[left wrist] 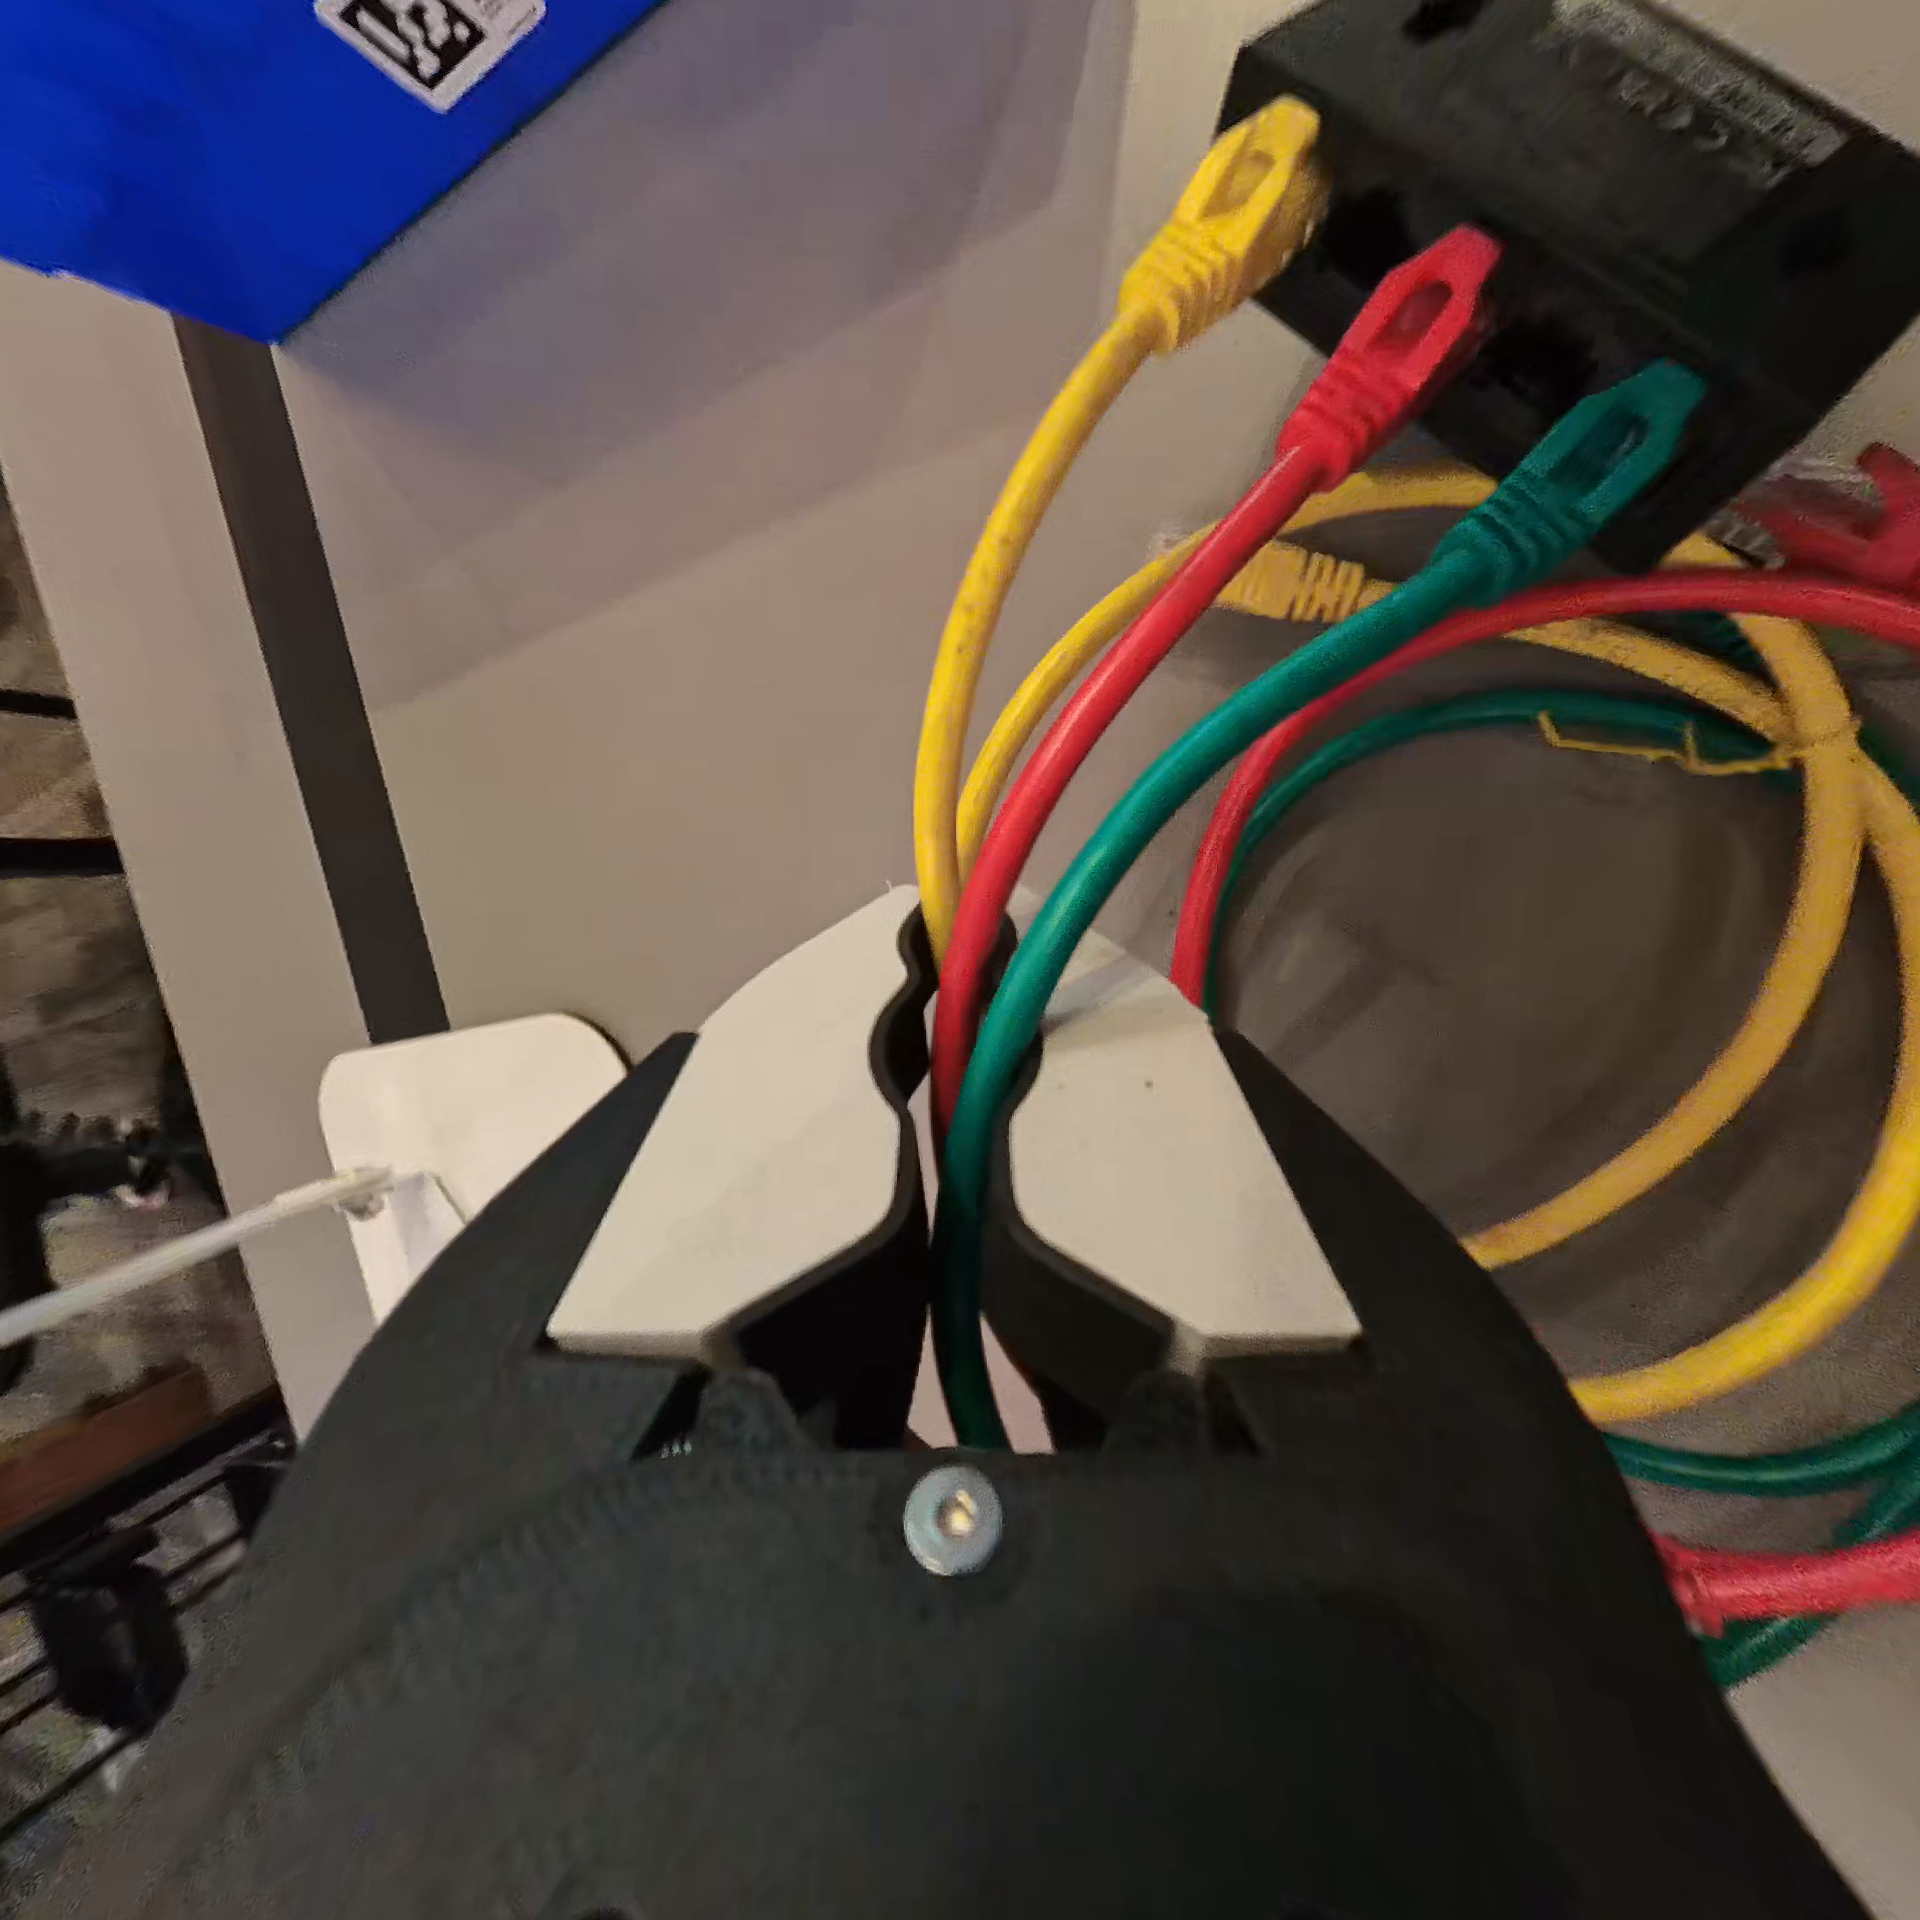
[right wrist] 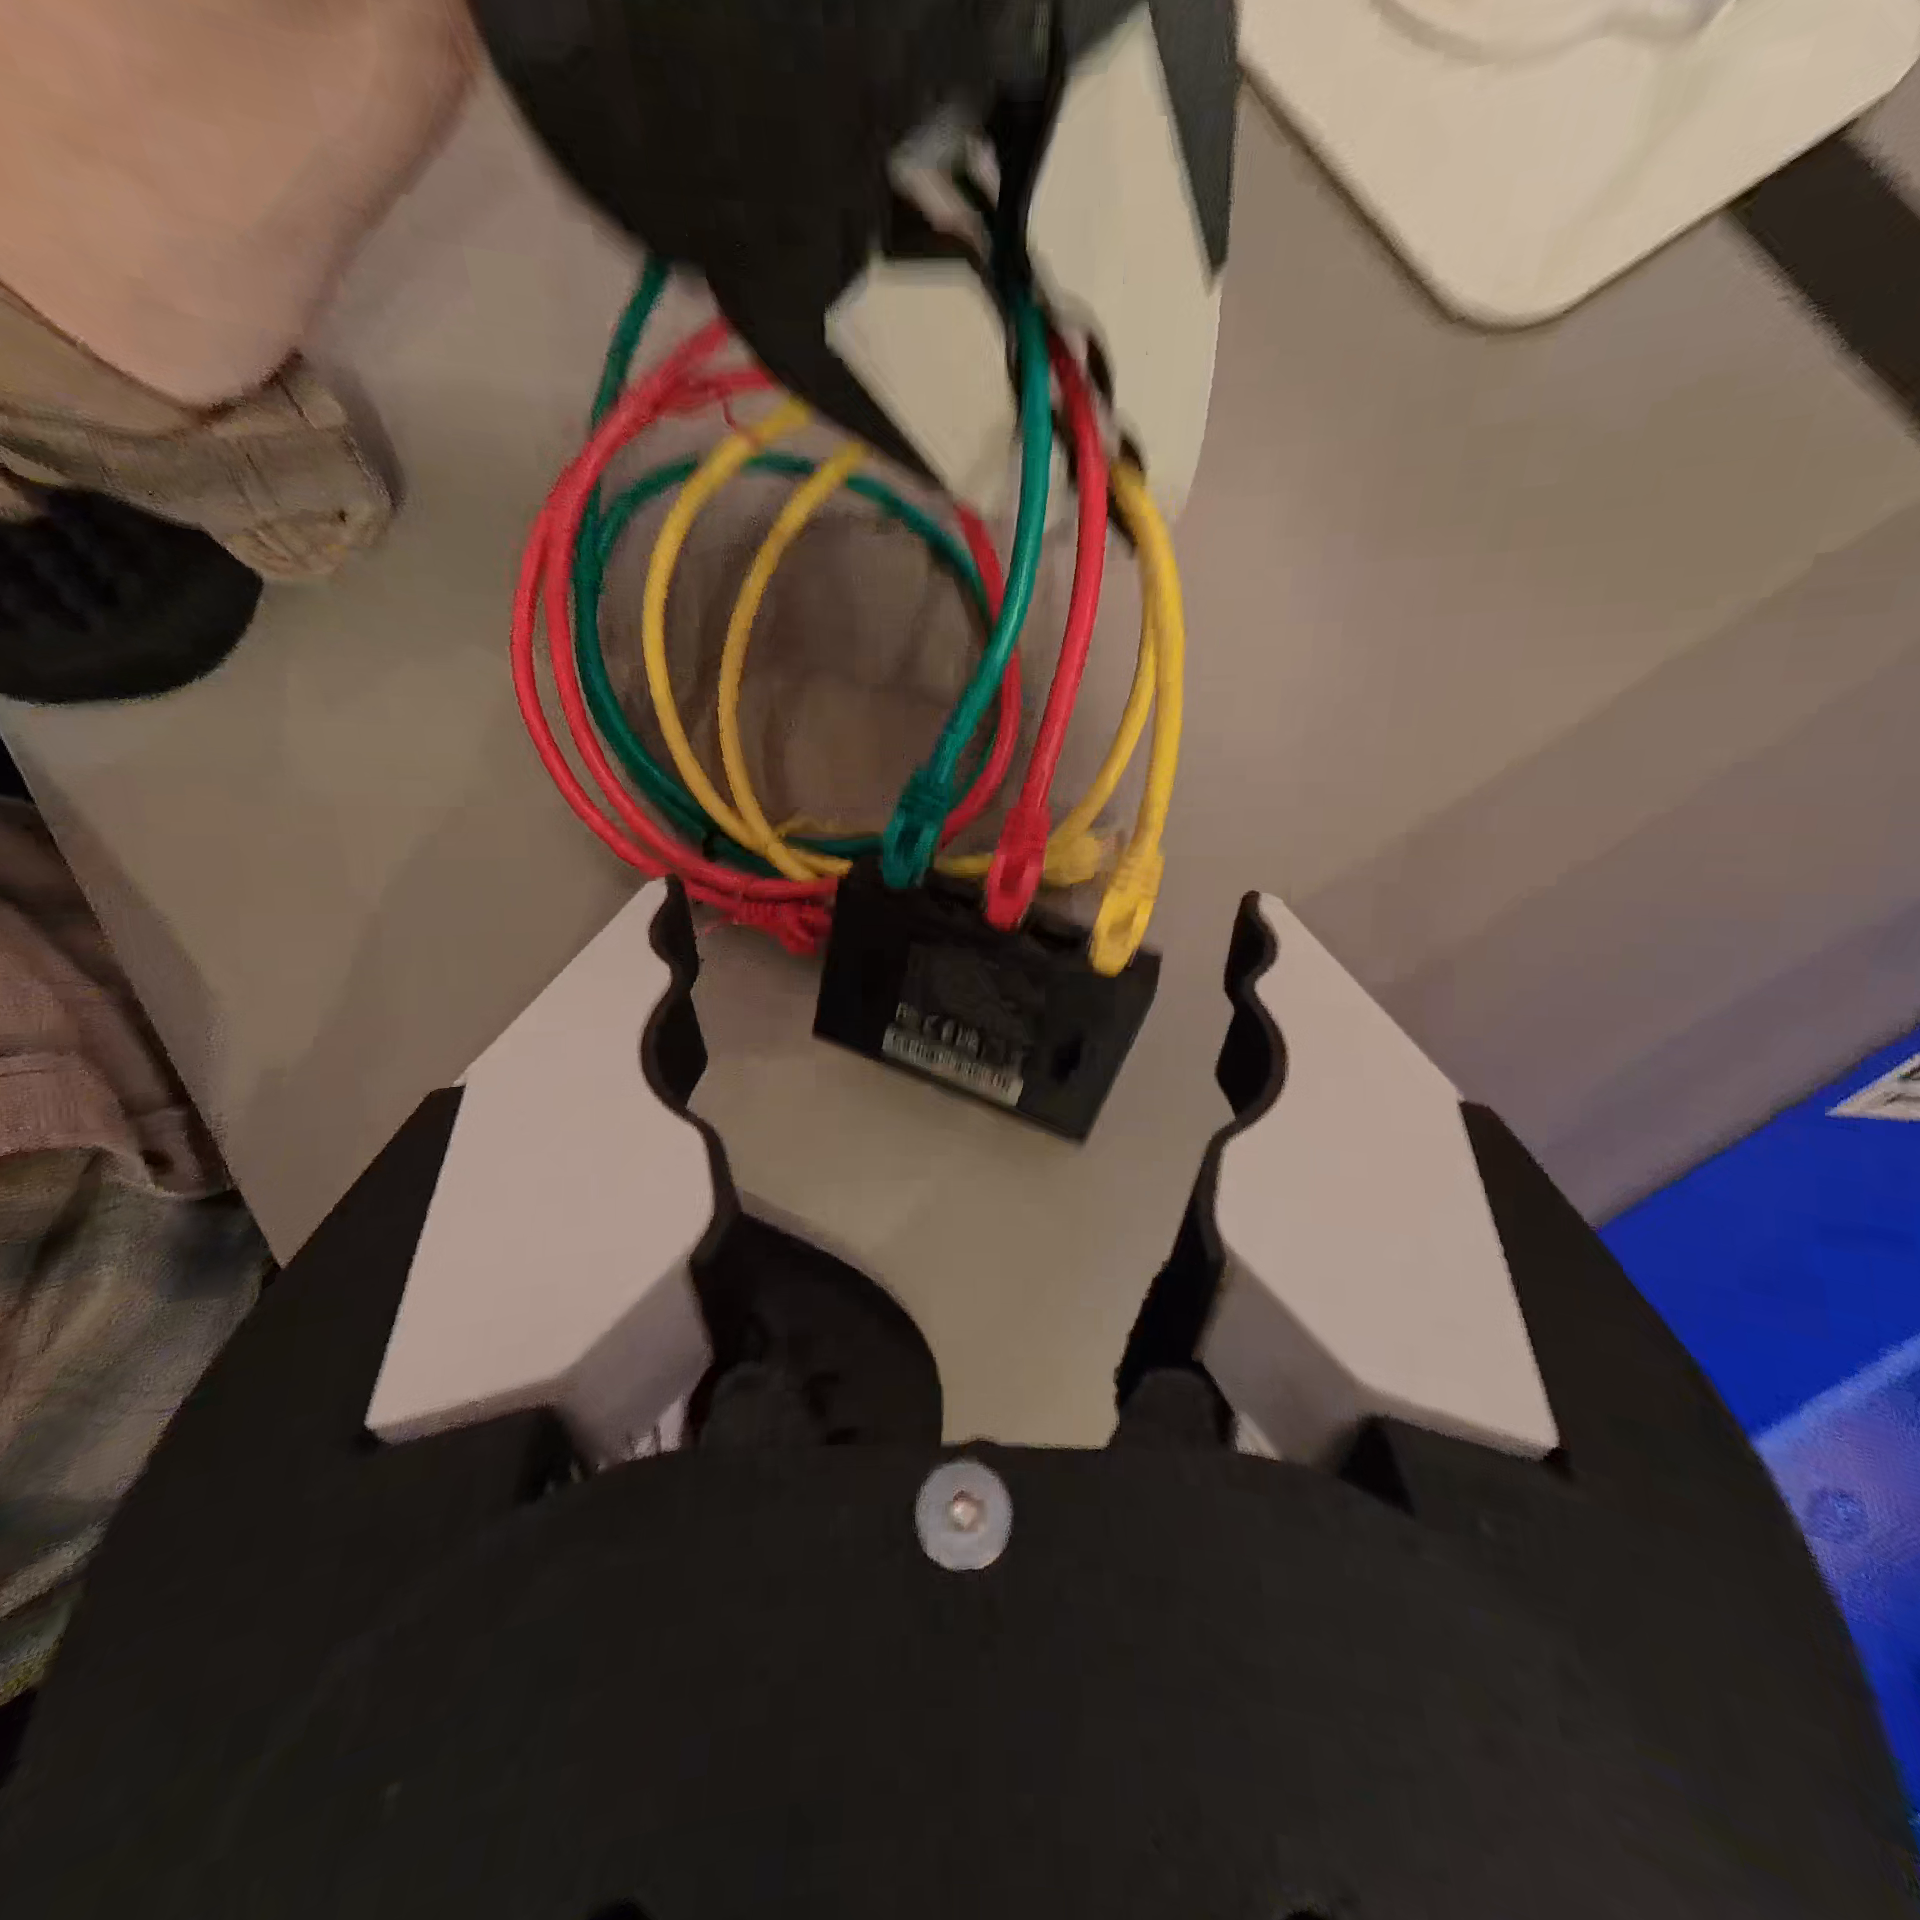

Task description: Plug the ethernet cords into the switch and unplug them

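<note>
The black switch [left wrist: 1621, 208] lies on the pale table at the top right of the left wrist view. A yellow plug [left wrist: 1236, 218], a red plug [left wrist: 1392, 343] and a green plug [left wrist: 1579, 468] sit in its ports. My left gripper [left wrist: 961, 956] is shut on the yellow, red and green cords [left wrist: 1143, 644] a short way back from the plugs. In the right wrist view the switch [right wrist: 987, 1029] lies just beyond my right gripper [right wrist: 958, 914], which is open and empty. The left gripper [right wrist: 1049, 416] shows there at the top, holding the cords [right wrist: 1081, 582].
The slack cords coil in loops [left wrist: 1766, 935] beside the switch, with a loose red plug [left wrist: 1860, 520] and a loose yellow plug [left wrist: 1288, 582]. A blue box [left wrist: 260, 156] stands near the switch. A white flat object [left wrist: 457, 1122] lies at the table's edge. A person's hand [right wrist: 208, 187] is at the upper left.
</note>
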### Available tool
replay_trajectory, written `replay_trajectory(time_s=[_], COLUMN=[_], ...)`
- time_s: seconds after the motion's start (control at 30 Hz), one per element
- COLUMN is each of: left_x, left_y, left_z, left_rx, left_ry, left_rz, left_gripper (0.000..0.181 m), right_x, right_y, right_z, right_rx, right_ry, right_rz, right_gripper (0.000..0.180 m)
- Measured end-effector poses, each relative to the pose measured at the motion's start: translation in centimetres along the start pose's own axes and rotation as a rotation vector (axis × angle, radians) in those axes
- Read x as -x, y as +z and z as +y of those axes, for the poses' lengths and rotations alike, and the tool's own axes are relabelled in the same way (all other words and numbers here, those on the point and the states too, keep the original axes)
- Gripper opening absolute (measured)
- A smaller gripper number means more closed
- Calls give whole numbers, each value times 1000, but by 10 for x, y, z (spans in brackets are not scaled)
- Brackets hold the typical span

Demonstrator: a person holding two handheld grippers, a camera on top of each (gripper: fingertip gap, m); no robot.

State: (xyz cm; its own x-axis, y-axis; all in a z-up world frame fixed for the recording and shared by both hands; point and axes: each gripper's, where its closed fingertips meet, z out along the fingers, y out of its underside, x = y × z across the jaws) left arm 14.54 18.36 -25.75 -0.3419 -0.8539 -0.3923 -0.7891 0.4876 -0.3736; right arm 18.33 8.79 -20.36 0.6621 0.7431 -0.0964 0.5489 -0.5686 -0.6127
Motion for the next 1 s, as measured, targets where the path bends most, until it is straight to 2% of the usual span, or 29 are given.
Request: replay_trajectory(time_s=[0.07,0.17,0.37,0.5,0.57,0.6,0.67,0.7,0.83,0.93,1.0], left_x=[-2,-1,-1,-1,3,3,1,0,-13,-26,-19], left_y=[1,3,-3,-1,2,2,-3,-4,-3,3,10], left_z=[-10,-16,-37,-37,-34,-33,-25,-18,14,29,35], left_rx=[-28,-17,-68,-57,-45,-48,-48,-37,9,14,22], left_ry=[40,124,253,273,259,257,203,141,-113,-211,-238], left_rz=[-15,-68,-151,-160,-174,-169,-116,-74,142,279,256], left_gripper=[6,6,6,6,10,11,25,41,77,69,38], right_x=[-2,-11,-6,-1,-5,-7,-10,-12,-19,-19,-16], right_y=[-2,20,69,76,76,77,79,79,80,79,80], right_z=[-16,-21,-8,-3,-8,-8,-4,-5,-11,-22,-27], right_rx=[-28,28,115,116,62,45,38,18,-60,-161,-204], right_ry=[-8,-10,98,141,167,182,208,224,307,371,391], right_rz=[-10,-44,-370,-499,-520,-525,-533,-540,-502,-475,-452], right_gripper=[98,98,83,50,18,14,13,12,7,5,4])
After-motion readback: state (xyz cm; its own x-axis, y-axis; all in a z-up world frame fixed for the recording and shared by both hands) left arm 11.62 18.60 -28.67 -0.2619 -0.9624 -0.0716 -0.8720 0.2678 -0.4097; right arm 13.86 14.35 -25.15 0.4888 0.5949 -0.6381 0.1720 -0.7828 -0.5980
